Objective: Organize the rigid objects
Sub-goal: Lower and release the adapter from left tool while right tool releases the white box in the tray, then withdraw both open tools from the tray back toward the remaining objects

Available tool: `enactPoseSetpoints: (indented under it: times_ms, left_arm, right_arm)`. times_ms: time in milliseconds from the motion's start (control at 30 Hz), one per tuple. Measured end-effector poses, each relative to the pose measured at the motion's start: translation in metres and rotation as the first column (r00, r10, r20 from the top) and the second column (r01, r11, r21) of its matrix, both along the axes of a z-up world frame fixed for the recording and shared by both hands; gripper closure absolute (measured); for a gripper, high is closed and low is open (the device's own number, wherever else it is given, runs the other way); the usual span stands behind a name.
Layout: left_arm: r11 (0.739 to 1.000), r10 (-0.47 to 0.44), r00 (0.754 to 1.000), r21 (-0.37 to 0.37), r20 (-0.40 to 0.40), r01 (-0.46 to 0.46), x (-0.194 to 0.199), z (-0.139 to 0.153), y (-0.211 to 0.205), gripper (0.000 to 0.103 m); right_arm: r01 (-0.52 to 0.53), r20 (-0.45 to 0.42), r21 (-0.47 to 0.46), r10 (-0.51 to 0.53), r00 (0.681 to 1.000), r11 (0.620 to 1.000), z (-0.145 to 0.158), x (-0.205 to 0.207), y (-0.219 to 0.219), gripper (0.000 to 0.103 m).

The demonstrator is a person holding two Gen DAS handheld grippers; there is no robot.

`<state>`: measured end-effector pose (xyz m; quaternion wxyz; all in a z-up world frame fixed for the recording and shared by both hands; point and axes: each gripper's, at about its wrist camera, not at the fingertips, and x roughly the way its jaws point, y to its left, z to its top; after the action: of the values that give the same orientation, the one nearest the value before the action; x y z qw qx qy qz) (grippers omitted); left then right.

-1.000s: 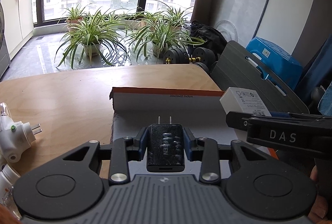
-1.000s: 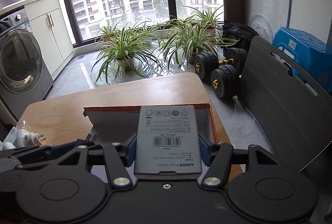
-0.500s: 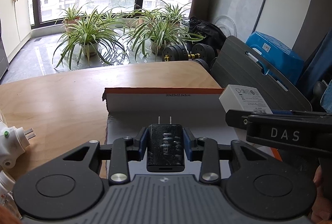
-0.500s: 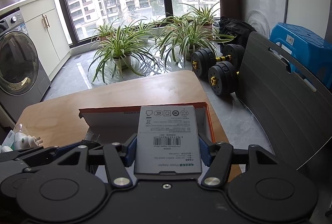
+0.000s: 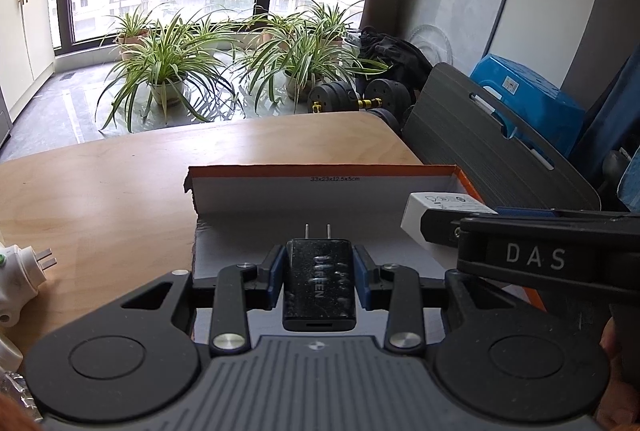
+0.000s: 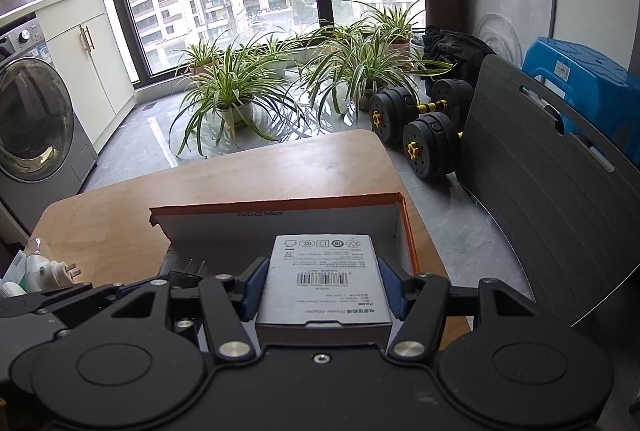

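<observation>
My left gripper (image 5: 318, 265) is shut on a black charger plug (image 5: 319, 283), prongs pointing forward, held over the open cardboard box (image 5: 320, 187). My right gripper (image 6: 324, 275) is shut on a white power adapter box (image 6: 323, 279), held over the right part of the same cardboard box (image 6: 280, 219). In the left wrist view the white adapter box (image 5: 440, 207) and the right gripper show at the right. The left gripper's plug prongs (image 6: 194, 266) show at the left in the right wrist view.
The wooden table (image 5: 120, 183) carries a white plug adapter (image 5: 20, 271) at its left edge, also seen in the right wrist view (image 6: 48, 271). A dark chair back (image 6: 540, 191) stands right of the table. Potted plants (image 6: 236, 87), dumbbells (image 6: 416, 123) and a washing machine (image 6: 32, 123) are beyond.
Both grippers have moved a little forward and down over the cardboard box, still holding their objects. The box's far wall looks nearer.
</observation>
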<state>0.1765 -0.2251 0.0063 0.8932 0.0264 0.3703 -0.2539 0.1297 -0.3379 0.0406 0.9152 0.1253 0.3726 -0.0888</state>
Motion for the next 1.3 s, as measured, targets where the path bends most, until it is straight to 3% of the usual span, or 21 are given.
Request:
enactPoseSetpoints:
  times_ms: [233,400,467,567,767,1100,1300]
  left_arm:
    - [1.000,-0.017,1.000,-0.004,-0.006,0.017,0.003,-0.001,-0.006,0.063]
    - [1.000,-0.025,1.000,-0.013,0.001,0.025,-0.001,0.004,-0.007,0.035]
    - [1.000,-0.018,1.000,-0.002,0.000,0.018,-0.004,0.007,-0.007,0.016]
    - [1.000,0.010,1.000,0.028,0.007,-0.010,-0.011,0.011,-0.006,0.001]
    - [0.997,0.062,0.998,0.045,-0.029,-0.060,-0.024,0.022,0.001,0.000]
    - [0.996,0.053,0.998,0.075,-0.017,-0.051,-0.054,0.035,0.011,0.000]
    - [0.995,0.081,0.997,0.064,-0.015,-0.080,-0.068,0.039,0.024,0.000]
  right_arm:
    - [0.019,0.016,-0.016,-0.018,1.000,1.000,-0.001,0.000,-0.002,0.026]
    - [0.030,0.044,-0.014,-0.029,0.999,0.999,0.004,-0.006,-0.005,0.024]
    - [0.032,0.059,-0.018,-0.031,0.998,0.999,0.007,-0.009,-0.004,0.023]
    - [0.030,0.081,-0.017,-0.029,0.996,0.999,0.011,-0.016,-0.005,0.017]
    - [0.034,0.101,-0.028,-0.031,0.994,0.999,0.016,-0.034,-0.004,0.012]
    - [0.064,0.070,0.016,-0.065,0.995,0.998,0.032,-0.076,0.006,0.012]
    - [0.126,0.105,0.009,-0.126,0.986,0.992,0.038,-0.096,0.011,0.007]
